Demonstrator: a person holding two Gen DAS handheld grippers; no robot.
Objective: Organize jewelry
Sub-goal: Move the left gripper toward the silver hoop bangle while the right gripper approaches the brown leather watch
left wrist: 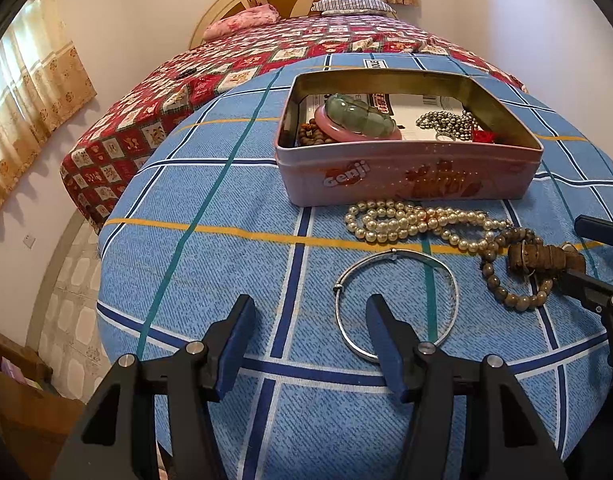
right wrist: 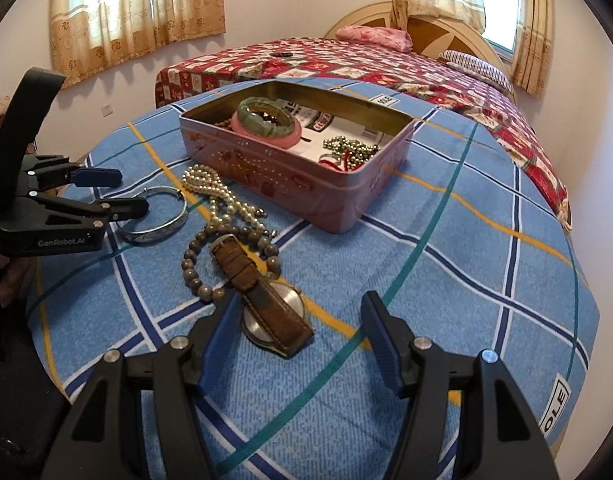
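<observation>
A silver bangle (left wrist: 455,300) lies on the blue checked cloth. My left gripper (left wrist: 310,312) stands open at it, and its right finger shows inside the ring. Beyond lie a pearl necklace (left wrist: 418,220), a grey bead bracelet (left wrist: 518,302) and a brown-strapped watch (left wrist: 546,258). In the right wrist view my right gripper (right wrist: 298,308) is open around the watch (right wrist: 262,292), which lies close to the left finger and apart from the right one. The open pink tin (right wrist: 306,184) holds a green bracelet (right wrist: 262,114), a pink bangle and a metal bead chain (right wrist: 350,146).
The blue cloth (left wrist: 226,184) covers a raised surface at the foot of a bed with a red quilt (left wrist: 154,120). Its edge drops off to the left and toward me. A cardboard box (left wrist: 22,396) stands on the floor at lower left. Curtained windows line the walls.
</observation>
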